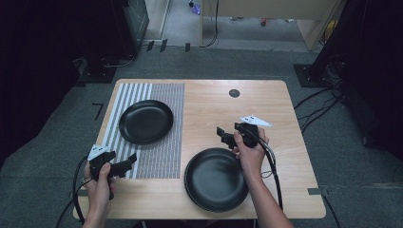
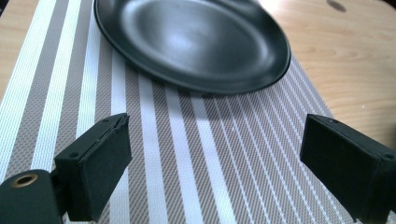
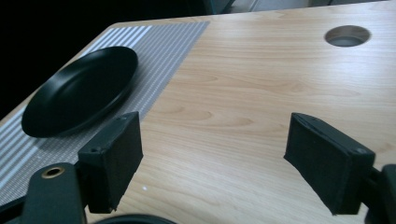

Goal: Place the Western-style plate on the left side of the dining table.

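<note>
We see two glossy black plates, one (image 1: pixel 146 121) on the striped placemat (image 1: pixel 161 156) and a larger one (image 1: pixel 216 179) on the bare table (image 1: pixel 285 190), perhaps overhanging its near edge, with both left gripper (image 1: pixel 128 163) and right gripper (image 1: pixel 221 135) jaws apart, empty.

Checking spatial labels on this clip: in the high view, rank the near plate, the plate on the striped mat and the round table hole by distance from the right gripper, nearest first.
From the right gripper:
1. Near plate, just below it on bare wood.
2. Table hole, ahead near the far edge.
3. Plate on the striped mat, off to the left.
</note>
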The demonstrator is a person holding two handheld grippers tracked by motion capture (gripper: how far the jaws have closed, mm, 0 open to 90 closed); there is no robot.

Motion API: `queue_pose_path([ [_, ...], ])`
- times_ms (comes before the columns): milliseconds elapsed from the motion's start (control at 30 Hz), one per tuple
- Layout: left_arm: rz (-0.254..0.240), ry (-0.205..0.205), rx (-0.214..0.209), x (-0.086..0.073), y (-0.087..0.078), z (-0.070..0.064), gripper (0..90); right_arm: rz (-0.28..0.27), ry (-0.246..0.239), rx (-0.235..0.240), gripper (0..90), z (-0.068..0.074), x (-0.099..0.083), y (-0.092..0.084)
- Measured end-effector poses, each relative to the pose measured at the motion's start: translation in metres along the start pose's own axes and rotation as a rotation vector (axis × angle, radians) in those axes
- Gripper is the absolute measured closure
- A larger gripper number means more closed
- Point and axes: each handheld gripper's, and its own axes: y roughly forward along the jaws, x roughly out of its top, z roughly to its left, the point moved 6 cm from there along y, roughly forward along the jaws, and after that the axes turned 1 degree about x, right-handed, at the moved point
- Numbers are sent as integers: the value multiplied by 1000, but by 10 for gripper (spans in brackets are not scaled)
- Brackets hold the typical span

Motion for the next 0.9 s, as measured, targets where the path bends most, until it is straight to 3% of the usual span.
queue_pose_path([
  [333, 12, 25, 48, -12, -2, 8, 86, -13, 8, -26, 147, -22, -18, -29],
  [567, 19, 50, 89, -21, -5, 12, 86, -10, 26, -79, 145, -53, -37, -54],
  [667, 27, 81, 130, -25, -6, 15, 87, -14, 36, -98, 144, -64, -44, -63],
  [900, 38, 94, 150, -33, -9, 19, 87, -15, 68, -135, 144, -86, -59, -83],
])
